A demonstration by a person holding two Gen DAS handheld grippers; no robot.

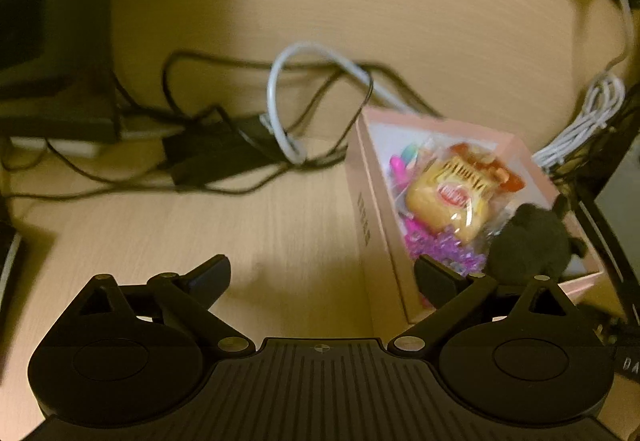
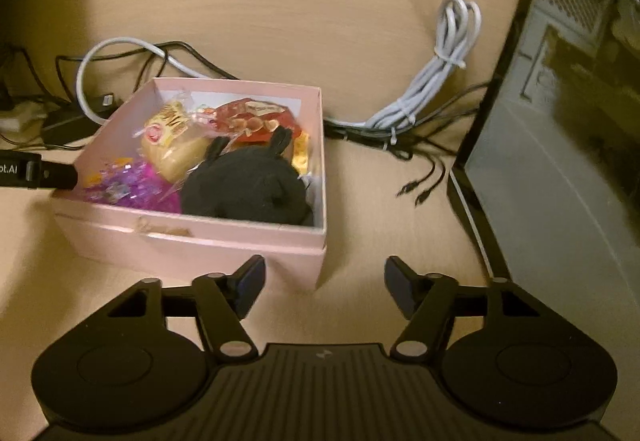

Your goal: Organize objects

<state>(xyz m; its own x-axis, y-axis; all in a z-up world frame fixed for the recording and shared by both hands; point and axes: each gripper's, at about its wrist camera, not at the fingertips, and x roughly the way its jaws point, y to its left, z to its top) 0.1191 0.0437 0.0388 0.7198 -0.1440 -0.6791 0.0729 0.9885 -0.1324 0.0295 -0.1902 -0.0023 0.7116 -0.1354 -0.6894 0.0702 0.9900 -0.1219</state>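
Left gripper (image 1: 322,277) spread wide, empty; right gripper (image 2: 325,287) spread, empty. Pink box (image 2: 192,241) centre-left of right view, holding black plush (image 2: 248,185), snack packets (image 2: 176,145). Likely light, thin card walls crushable; grip opposite walls.

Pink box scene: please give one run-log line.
pink box: filled, black plush inside | left claw: open, empty | right claw: open, empty
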